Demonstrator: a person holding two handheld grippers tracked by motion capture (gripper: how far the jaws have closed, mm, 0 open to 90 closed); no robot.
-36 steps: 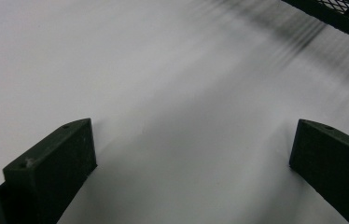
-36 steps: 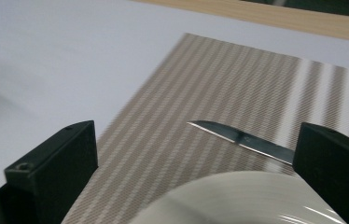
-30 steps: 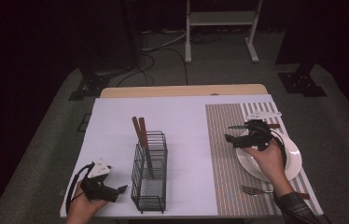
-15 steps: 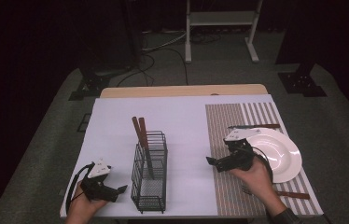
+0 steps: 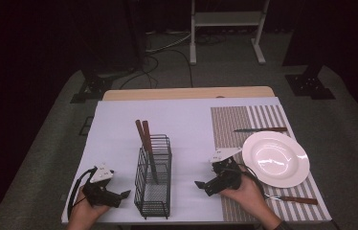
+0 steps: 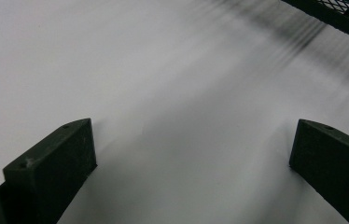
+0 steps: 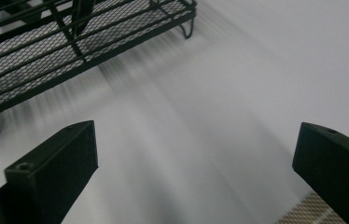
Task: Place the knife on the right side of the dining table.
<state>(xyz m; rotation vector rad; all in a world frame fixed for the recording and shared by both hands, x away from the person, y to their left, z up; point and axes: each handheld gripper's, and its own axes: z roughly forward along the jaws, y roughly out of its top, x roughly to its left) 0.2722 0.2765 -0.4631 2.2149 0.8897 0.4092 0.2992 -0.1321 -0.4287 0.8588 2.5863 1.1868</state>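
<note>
So, here is the state of things
Work in hand: setting a place from the caddy (image 5: 154, 182), judging by what lies where
Done: plate (image 5: 275, 159) sits on the striped mat (image 5: 244, 120); a knife (image 5: 261, 129) lies on the mat beyond the plate; a fork (image 5: 293, 199) lies on the mat on the near side of the plate, close to the table edge
Left: two brown-handled pieces (image 5: 142, 134) stand tilted in the caddy, handles up; they look like the next to go
Right gripper (image 5: 205, 186): released, jaws wide apart and empty, low over the white cover between caddy and mat, pointing at the caddy; its own view shows the caddy's mesh base (image 7: 60, 60) just ahead
Left gripper (image 5: 119, 195): released too, nothing held, resting at the near left, just beside the caddy
Surface: a white cover (image 5: 119, 129) over a wooden table (image 5: 186, 92); mat on the right part
Room: dark, grey floor (image 5: 48, 158), cables (image 5: 167, 48) and a white stand (image 5: 227, 19) behind the table
</note>
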